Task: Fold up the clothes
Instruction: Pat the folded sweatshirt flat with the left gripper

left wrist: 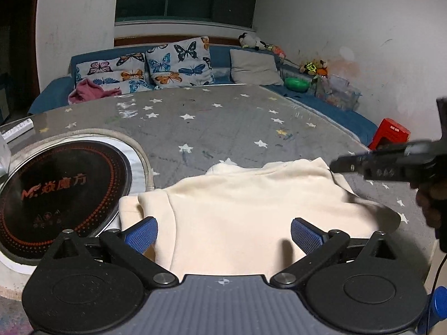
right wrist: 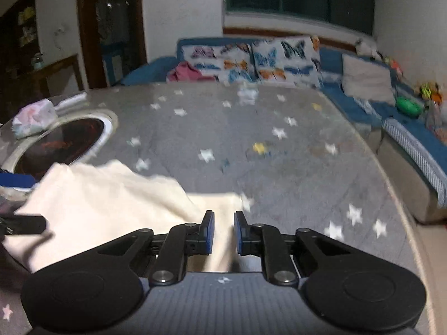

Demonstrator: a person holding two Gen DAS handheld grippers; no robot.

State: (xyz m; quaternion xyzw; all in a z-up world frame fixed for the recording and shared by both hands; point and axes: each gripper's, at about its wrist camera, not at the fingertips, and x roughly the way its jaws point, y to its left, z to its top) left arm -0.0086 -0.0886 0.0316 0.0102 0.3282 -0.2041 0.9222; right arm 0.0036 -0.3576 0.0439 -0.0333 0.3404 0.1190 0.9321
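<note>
The cream garment (left wrist: pixel 237 209) lies partly folded on the starred worktop (left wrist: pixel 209 128); the left hand-held gripper (left wrist: pixel 223 237) spreads wide over it, while the right hand-held gripper (right wrist: pixel 223 233) narrows around its edge, probably to lift a fold

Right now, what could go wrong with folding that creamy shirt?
1. The right gripper has its fingers close together around an edge of the shirt, but with a gap. The cloth might slip out if it lifts.
2. The left gripper is wide open over the shirt and holds nothing, so one pull from the right could drag the whole shirt crooked.
3. The shirt's left edge lies close to the round black cooktop; it could slide onto it.
</note>
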